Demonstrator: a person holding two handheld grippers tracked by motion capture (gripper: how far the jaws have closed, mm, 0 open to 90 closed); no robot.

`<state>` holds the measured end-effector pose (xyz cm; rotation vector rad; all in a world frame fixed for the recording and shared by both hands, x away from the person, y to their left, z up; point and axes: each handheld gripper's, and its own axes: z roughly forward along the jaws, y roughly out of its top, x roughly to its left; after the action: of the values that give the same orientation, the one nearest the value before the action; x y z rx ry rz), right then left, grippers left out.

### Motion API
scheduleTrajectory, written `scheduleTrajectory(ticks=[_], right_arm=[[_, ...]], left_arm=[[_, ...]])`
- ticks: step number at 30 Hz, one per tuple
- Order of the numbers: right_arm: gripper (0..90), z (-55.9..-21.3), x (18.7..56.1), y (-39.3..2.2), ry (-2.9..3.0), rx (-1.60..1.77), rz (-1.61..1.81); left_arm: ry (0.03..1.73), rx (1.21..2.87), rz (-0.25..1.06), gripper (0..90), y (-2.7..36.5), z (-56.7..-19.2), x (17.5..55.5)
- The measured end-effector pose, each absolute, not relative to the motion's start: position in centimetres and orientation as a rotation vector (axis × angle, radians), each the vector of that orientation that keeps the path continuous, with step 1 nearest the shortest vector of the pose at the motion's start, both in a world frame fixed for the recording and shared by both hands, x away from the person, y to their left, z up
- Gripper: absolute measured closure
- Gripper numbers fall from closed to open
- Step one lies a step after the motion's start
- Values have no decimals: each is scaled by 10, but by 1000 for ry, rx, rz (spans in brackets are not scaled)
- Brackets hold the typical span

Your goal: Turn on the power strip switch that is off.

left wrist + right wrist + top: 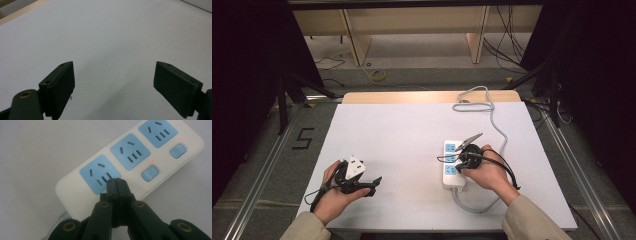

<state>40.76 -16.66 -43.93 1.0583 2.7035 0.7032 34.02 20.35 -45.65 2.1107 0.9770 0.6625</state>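
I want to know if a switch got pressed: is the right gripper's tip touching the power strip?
Cannot tell. In the right gripper view the shut right gripper overlaps the power strip beside its nearest blue socket, but neither contact nor gap shows plainly.

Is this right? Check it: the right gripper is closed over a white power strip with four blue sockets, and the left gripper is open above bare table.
One detail is off: the power strip has three blue sockets, not four, as the right gripper view shows. The rest holds: the right gripper is closed over it, and the left gripper is open above bare table.
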Motion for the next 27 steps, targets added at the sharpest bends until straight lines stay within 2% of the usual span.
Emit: scheduleTrajectory(ticks=[27], right_arm=[[900, -444, 408, -174, 2690, 1138, 789]], left_arm=[[974, 2114, 663, 169, 202, -456, 340]])
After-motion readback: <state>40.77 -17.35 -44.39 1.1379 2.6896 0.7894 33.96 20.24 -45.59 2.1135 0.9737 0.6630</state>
